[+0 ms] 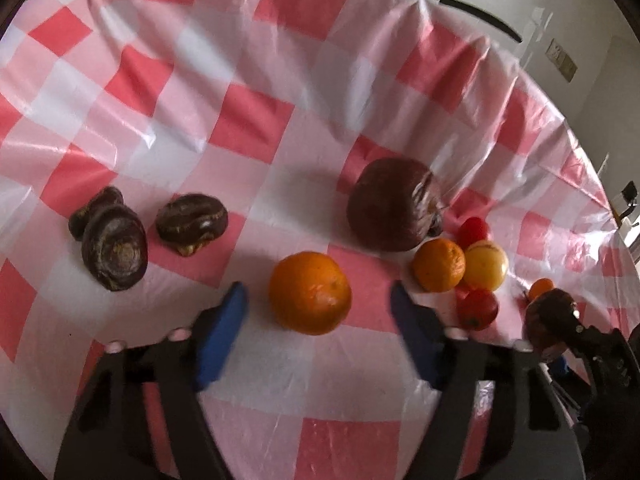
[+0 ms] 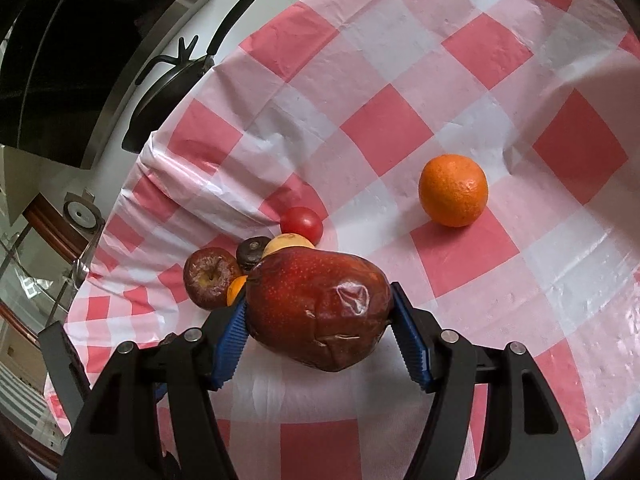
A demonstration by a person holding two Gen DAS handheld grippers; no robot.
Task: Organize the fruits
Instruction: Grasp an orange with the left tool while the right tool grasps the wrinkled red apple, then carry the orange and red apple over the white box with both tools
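Pink-and-white checked plastic [image 1: 280,128] covers the bench, with a dark pan [image 2: 168,92] off beyond its far edge. Out in the open sits the large orange [image 1: 310,298], between the blue pads of the left claw [image 1: 318,306]; those pads stand clear of its skin on both sides, so it is straddled, not held. To do this well I would ease the pads in evenly around the widest part and squeeze gently, since a round fruit on slick plastic will likely roll. The right claw [image 2: 318,308] is clamped on a big wrinkled red apple [image 2: 316,312] at the heap's edge, beside a smaller shrivelled apple [image 2: 208,278] and a red tomato [image 2: 302,224]; soft, bruised flesh like that wants a light grip. No bowl, basket or tray is visible, so the fruit is being sorted straight on the cloth.
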